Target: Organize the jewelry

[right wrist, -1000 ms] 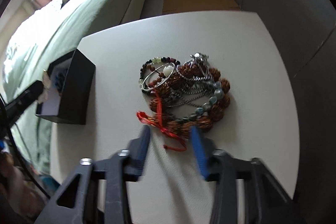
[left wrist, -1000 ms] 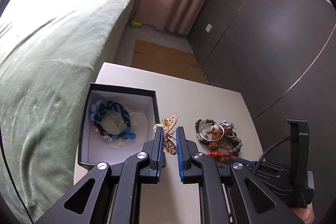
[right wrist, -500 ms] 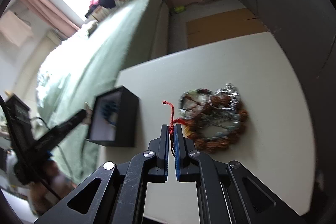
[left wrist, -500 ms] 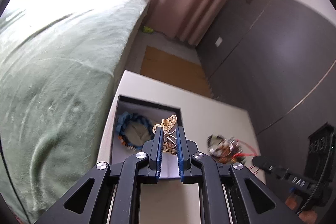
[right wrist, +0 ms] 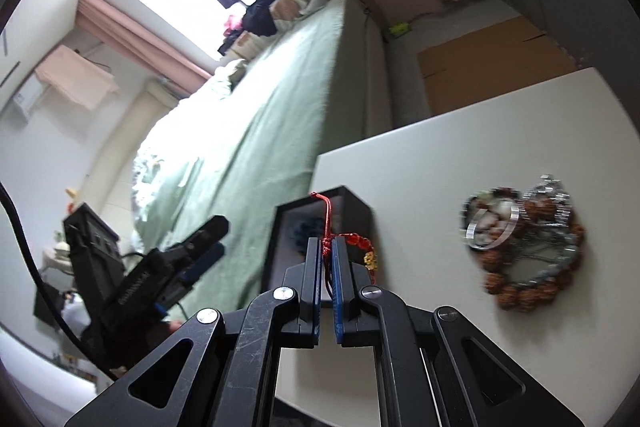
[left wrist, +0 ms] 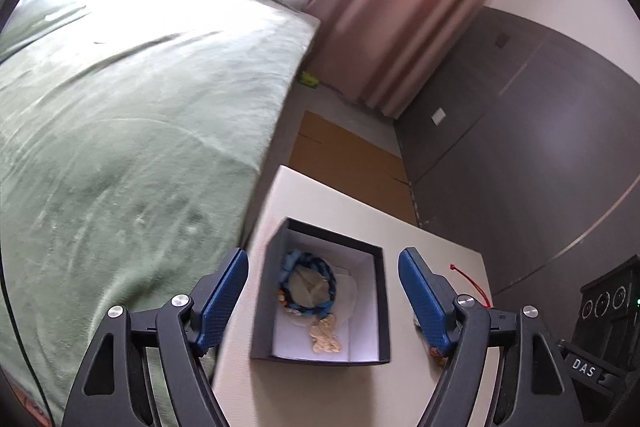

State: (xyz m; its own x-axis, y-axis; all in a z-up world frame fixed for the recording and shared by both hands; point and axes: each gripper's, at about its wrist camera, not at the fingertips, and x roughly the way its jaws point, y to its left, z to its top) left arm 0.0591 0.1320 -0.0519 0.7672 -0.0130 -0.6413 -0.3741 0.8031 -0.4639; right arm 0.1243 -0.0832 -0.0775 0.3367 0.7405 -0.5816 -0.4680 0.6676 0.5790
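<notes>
The left gripper (left wrist: pixel 323 287) hangs with its jaws spread wide above the black box (left wrist: pixel 382 307), low in the frame. Inside lie a blue braided bracelet (left wrist: pixel 308 285) and a gold brooch (left wrist: pixel 326 337). The right gripper (right wrist: pixel 327 255) is clamped on a red cord bracelet (right wrist: pixel 358 245). The remaining jewelry pile (right wrist: pixel 524 243) sits at right on the white table (right wrist: pixel 420 167).

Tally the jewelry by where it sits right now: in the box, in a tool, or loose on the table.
In the black box: 2, a blue braided bracelet and a gold butterfly brooch.
Held in the right tool: 1, a red string bracelet.
Loose on the table: 1 tangled pile of bracelets, pieces too blurred to count.
Total: 3 pieces plus 1 pile.
</notes>
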